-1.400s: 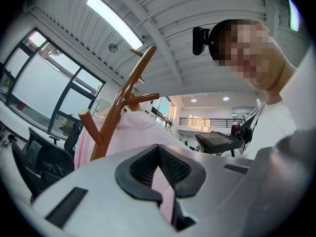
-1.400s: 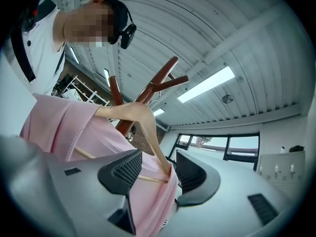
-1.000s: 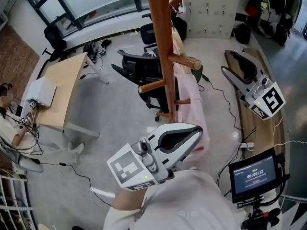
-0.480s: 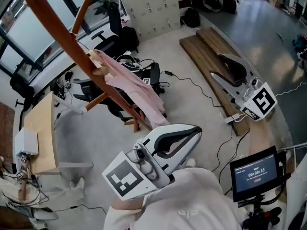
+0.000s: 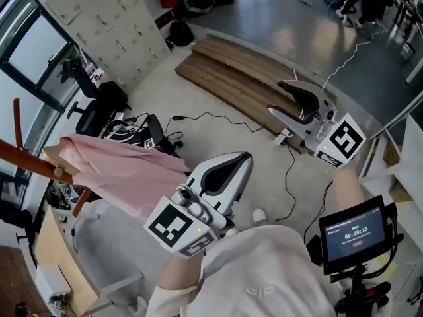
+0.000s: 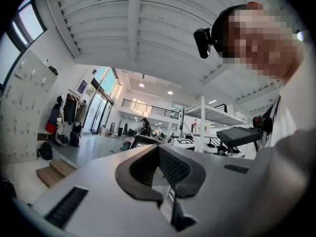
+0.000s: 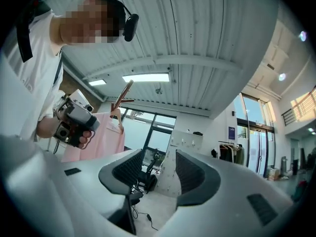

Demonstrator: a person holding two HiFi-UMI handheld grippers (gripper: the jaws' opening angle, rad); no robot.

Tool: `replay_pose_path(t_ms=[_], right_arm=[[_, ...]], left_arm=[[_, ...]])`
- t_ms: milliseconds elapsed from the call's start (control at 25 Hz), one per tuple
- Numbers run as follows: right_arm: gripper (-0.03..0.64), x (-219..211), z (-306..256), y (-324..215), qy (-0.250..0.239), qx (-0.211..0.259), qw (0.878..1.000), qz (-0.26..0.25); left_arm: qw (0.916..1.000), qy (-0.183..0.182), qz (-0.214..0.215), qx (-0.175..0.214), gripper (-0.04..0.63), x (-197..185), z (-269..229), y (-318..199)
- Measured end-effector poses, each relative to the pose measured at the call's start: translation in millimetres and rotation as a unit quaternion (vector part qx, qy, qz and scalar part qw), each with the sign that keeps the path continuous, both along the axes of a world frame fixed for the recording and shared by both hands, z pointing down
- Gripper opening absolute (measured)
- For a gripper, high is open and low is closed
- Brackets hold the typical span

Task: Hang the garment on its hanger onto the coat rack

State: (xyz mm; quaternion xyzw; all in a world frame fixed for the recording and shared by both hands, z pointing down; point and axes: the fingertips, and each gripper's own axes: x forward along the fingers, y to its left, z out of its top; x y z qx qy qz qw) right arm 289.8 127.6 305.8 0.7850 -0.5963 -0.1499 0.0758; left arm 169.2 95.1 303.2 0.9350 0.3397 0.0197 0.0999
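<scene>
The pale pink garment [image 5: 125, 172] on its light wooden hanger [image 7: 117, 116] hangs from a peg of the reddish-brown wooden coat rack [image 5: 26, 158] at the far left, so the hanging looks done. My left claw [image 5: 234, 167] is released with nothing between its jaws, near the garment's right hem. My right claw [image 5: 277, 99] is out to the right, jaws wide apart and empty. I judge the risk to be my left claw snagging the hem as it moves and dragging the hanger off its peg. I cannot tell how deeply the hook sits.
</scene>
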Motion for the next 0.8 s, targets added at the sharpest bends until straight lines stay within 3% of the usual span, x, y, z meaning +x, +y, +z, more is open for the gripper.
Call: replay_pose_path(t_ms=[320, 800], right_arm=[[0.196, -23, 26, 72, -0.035, -0.007, 0.995, 0.09], [0.196, -49, 78, 91, -0.098, 0.002, 0.979, 0.179]], left_arm=[[0.9968, -0.043, 0.066, -0.013, 0.005, 29, 47, 45], [0.982, -0.124, 0.136, -0.043, 0.005, 53, 123, 67]])
